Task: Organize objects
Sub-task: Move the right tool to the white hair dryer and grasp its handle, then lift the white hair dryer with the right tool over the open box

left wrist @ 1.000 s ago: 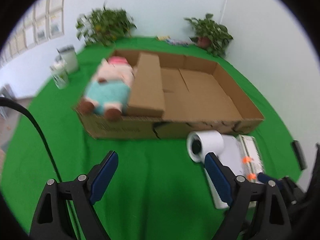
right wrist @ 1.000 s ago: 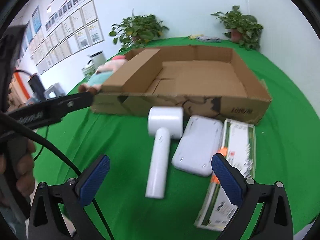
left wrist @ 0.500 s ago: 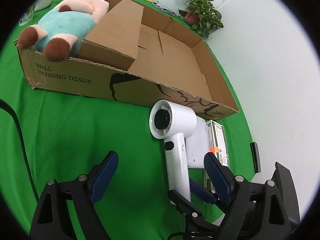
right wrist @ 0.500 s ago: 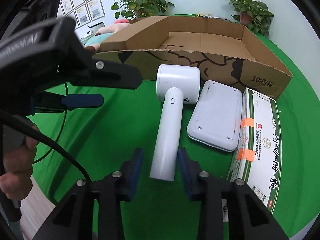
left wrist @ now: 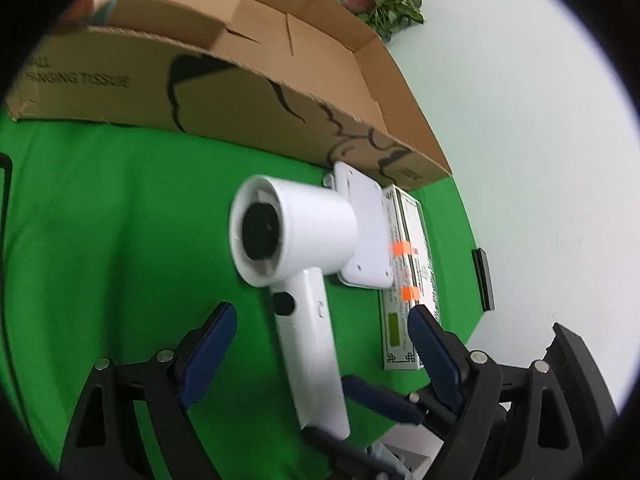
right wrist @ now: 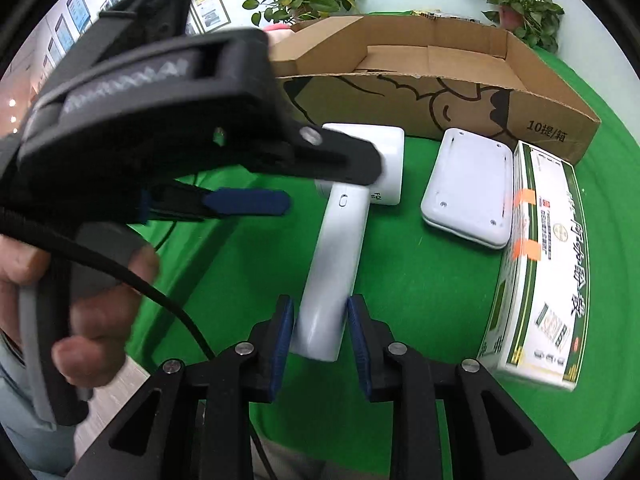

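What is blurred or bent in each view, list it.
Left wrist view: motion blur smears the cardboard box print and softens the hair dryer; fisheye curves the box rim. Right wrist view: the left gripper near the lens is blurred, the green-striped carton is crisp.

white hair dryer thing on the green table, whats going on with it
A person holds a gripper in each hand and is tidying things lying beside a cardboard box. The right gripper has its fingers around the bottom of the white plastic hair dryer's handle; the jaws have just been opening a little, the handle between them, and look closed on it. The left gripper hangs open over the handle. The dryer lies on the green cloth beside a flat white plastic device and a green-and-white carton.
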Available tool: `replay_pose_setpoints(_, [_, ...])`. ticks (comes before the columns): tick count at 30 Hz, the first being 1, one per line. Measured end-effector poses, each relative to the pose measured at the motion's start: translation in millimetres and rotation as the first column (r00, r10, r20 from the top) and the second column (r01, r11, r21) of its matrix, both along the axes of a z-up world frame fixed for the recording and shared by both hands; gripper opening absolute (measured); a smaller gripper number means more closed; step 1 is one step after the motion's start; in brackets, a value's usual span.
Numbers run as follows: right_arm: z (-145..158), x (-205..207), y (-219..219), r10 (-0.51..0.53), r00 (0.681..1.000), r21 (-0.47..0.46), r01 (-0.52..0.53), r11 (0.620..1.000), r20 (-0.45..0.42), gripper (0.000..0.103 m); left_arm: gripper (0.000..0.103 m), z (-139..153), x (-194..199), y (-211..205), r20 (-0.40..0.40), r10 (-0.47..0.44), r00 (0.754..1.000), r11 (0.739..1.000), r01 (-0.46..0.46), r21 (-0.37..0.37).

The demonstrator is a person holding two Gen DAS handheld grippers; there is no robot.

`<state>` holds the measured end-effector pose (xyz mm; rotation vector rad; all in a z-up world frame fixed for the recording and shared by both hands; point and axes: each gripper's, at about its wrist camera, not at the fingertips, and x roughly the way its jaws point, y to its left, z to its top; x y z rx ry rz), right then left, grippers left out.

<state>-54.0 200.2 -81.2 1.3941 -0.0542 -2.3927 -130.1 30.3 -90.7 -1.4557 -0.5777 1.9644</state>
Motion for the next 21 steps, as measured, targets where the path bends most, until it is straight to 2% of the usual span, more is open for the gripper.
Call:
replay_pose_setpoints(1, [0,-1,1,-0.002,1.0,-0.009,0.002,1.0,-0.003,0.048,0.086,-2,2,3,0.007,-0.005,1.0,1.0,0.005,0.001])
replay_pose_setpoints(2, [-1,-3,1,-0.003,1.0,-0.021,0.003,1.0,-0.003,0.065,0.084,-3,2,5,0.014,-0.008,1.0,1.0,0.008,0.001])
replay_pose_setpoints(3, [-2,-5,3,-0.01,1.0,-0.028,0.01,1.0,-0.001,0.069,0.083,-5,2,6,0.022,-0.013,1.0,1.0,0.013,-0.003])
replay_pose_setpoints(6, [-5,-10,4,-0.023,1.0,-0.02,0.023,1.0,0.001,0.068,0.082,-7,2,5,0.025,-0.001,1.0,1.0,0.001,-0.006])
replay_pose_setpoints(8, [-8,-12,3,-0.027,1.0,-0.013,0.027,1.0,0.002,0.068,0.077,-7,1,5,0.027,0.002,1.0,1.0,-0.002,-0.005])
replay_pose_setpoints(10, [-10,-14,1,-0.021,1.0,0.002,0.021,1.0,0.003,0.063,0.064,-10,1,7,0.036,-0.002,0.999,1.0,0.002,-0.004])
replay_pose_setpoints(11, [-11,-14,-1,-0.016,1.0,0.014,0.016,1.0,0.002,0.053,0.061,-10,2,7,0.038,-0.006,0.999,1.0,0.006,-0.004])
replay_pose_setpoints(12, [-13,-15,-3,-0.011,1.0,0.025,0.011,1.0,0.003,0.044,0.053,-11,3,9,0.039,-0.014,0.999,1.0,0.014,-0.011])
replay_pose_setpoints(15, [-17,-16,-11,0.008,1.0,0.039,-0.008,0.999,0.008,0.03,0.046,-10,-2,12,0.026,-0.015,1.0,0.999,0.016,-0.041])
replay_pose_setpoints(18, [-17,-16,-16,0.013,1.0,0.062,-0.012,0.998,-0.005,0.03,0.032,-12,-1,9,0.028,-0.002,1.0,0.997,0.004,-0.074])
replay_pose_setpoints(21, [-18,-20,-15,0.017,1.0,0.051,-0.017,0.999,-0.002,0.03,0.032,-12,1,10,0.022,-0.003,1.0,0.997,0.005,-0.079])
